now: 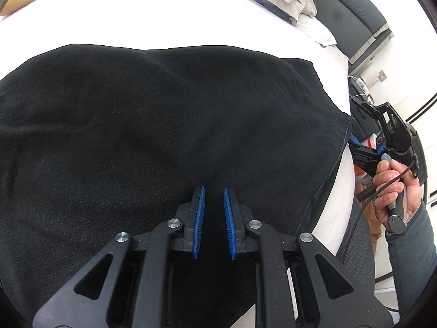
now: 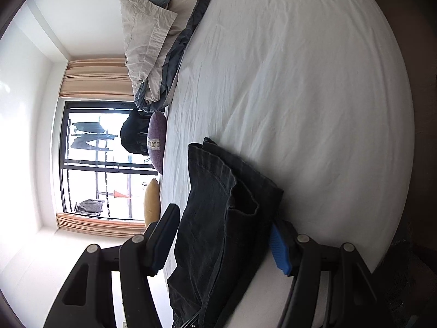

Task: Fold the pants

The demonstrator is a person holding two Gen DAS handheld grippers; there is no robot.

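Black pants lie spread flat on a white bed, folded in layers. My left gripper hovers just above the near part of the fabric, its blue pads slightly apart and holding nothing. My right gripper is at the pants' right edge, by the hem corner. In the right wrist view it is turned sideways and wide open, its fingers on either side of the layered hem of the pants.
Crumpled beige and grey bedding lies at the far end of the bed. A purple cushion and a yellow cushion sit at the far edge by a window. A dark headboard stands at the right.
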